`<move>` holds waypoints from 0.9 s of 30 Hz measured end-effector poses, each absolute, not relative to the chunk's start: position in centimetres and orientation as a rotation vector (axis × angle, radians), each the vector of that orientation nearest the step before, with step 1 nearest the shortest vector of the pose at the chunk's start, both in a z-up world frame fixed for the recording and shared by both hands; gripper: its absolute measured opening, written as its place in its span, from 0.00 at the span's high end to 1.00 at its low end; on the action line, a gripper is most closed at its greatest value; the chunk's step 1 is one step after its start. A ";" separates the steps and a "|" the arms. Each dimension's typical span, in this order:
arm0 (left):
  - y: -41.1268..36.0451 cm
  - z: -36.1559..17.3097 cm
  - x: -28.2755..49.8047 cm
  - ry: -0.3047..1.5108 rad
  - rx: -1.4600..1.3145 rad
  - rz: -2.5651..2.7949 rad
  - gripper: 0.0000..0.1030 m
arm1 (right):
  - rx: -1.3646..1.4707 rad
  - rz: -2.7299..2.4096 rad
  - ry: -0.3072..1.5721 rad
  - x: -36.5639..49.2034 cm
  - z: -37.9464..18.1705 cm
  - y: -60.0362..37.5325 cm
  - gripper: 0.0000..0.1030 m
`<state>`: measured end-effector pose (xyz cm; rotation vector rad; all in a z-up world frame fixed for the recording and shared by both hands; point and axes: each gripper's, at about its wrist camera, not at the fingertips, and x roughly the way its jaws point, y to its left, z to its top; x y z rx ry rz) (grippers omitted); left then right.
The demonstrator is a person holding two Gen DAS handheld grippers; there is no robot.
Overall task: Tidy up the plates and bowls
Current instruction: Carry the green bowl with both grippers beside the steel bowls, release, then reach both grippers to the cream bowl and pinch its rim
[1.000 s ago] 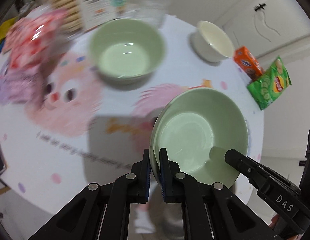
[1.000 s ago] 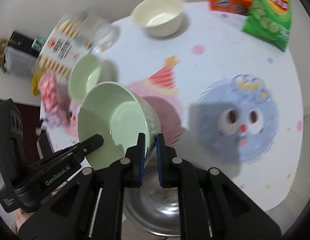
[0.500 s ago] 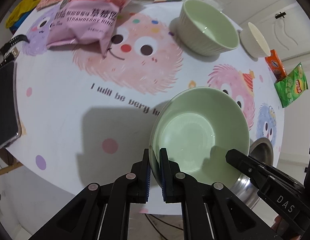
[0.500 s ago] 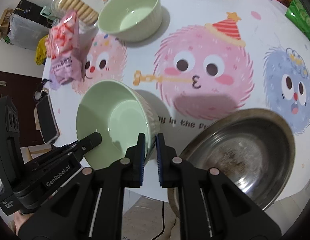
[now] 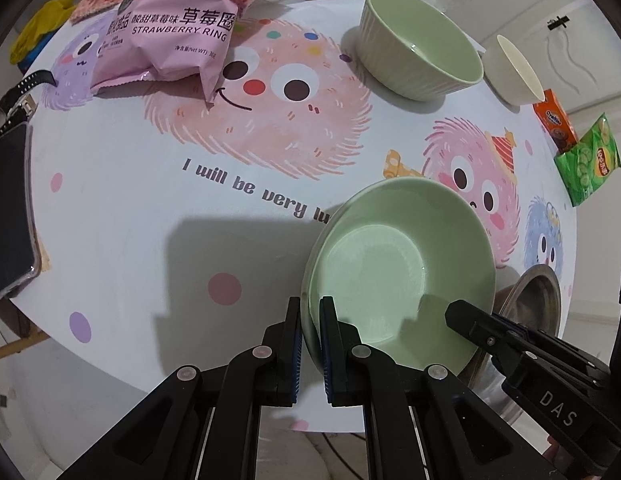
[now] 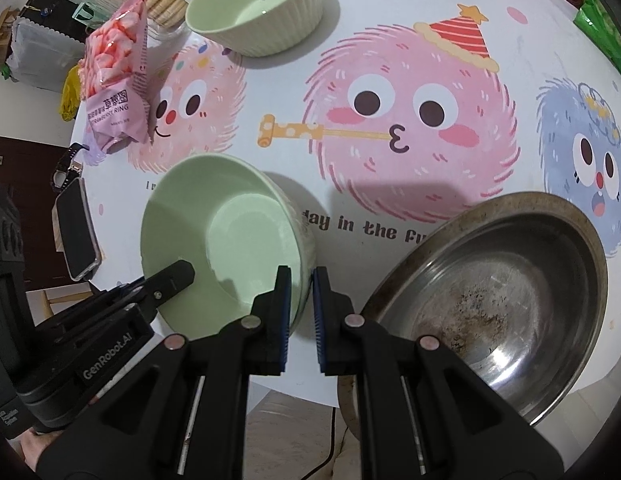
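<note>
A pale green bowl (image 5: pixel 394 264) is held by both grippers over the table's near edge. My left gripper (image 5: pixel 309 320) is shut on its left rim. My right gripper (image 6: pixel 301 292) is shut on its right rim; the bowl (image 6: pixel 222 248) shows in that view too. A second green ribbed bowl (image 5: pixel 418 60) stands on the table further back, also in the right wrist view (image 6: pixel 258 4). A cream bowl (image 5: pixel 514 72) stands beyond it. A steel basin (image 6: pixel 498 296) sits at the near edge, to the right of the held bowl.
A pink strawberry-ring snack bag (image 5: pixel 178 36) lies at the back left. A phone (image 5: pixel 8 212) and a watch (image 5: pixel 18 96) lie at the left edge. An orange box (image 5: pixel 554 124) and a green chip bag (image 5: pixel 590 160) lie at the right.
Both grippers have carried the green bowl back towards the table's near edge and lower. The steel basin has come into view beside it.
</note>
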<state>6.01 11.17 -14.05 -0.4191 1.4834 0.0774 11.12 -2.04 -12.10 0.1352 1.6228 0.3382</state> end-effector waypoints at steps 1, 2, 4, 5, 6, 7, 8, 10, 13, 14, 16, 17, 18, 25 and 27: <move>11.1 -14.0 6.0 1.481 -0.419 0.079 0.93 | 0.136 0.337 1.623 11.1 -12.2 -2.1 0.88; 11.2 -14.1 6.0 1.480 -0.421 0.079 0.93 | 0.139 0.337 1.621 11.1 -12.2 -2.1 0.88; 11.2 -14.1 6.0 1.479 -0.423 0.080 0.92 | 0.144 0.337 1.620 11.0 -12.3 -2.1 0.87; 11.2 -14.1 6.0 1.479 -0.419 0.079 0.92 | 0.147 0.336 1.623 11.0 -12.3 -2.1 0.87; 11.2 -14.1 6.1 1.479 -0.414 0.080 0.92 | 0.148 0.334 1.625 11.1 -12.3 -2.1 0.86; 11.2 -14.0 6.1 1.479 -0.413 0.081 0.91 | 0.150 0.336 1.627 11.1 -12.3 -2.1 0.85; 11.3 -13.9 6.0 1.477 -0.415 0.085 0.90 | 0.151 0.339 1.629 11.1 -12.3 -2.1 0.85; 11.6 -13.2 5.9 1.450 -0.409 0.104 0.85 | 0.156 0.342 1.625 11.1 -12.0 -2.2 0.83; 12.1 -12.0 6.1 1.410 -0.404 0.114 0.75 | 0.164 0.343 1.597 11.3 -10.9 -2.7 0.80; 12.3 -11.4 6.3 1.394 -0.404 0.115 0.70 | 0.166 0.343 1.588 11.4 -10.5 -2.9 0.77; 12.4 -10.0 7.0 1.352 -0.398 0.110 0.59 | 0.175 0.341 1.564 11.7 -9.6 -3.5 0.69; 12.2 -9.5 7.3 1.334 -0.393 0.106 0.55 | 0.180 0.340 1.550 11.9 -9.0 -3.9 0.65; 12.0 -8.7 7.9 1.312 -0.385 0.095 0.53 | 0.186 0.338 1.535 12.2 -8.5 -4.3 0.62; 8.2 -6.1 12.5 1.261 -0.332 -0.005 0.34 | 0.255 0.291 1.435 15.6 -4.8 -8.2 0.46; 6.6 -5.6 14.0 1.251 -0.311 -0.025 0.31 | 0.264 0.270 1.411 17.0 -4.1 -9.4 0.42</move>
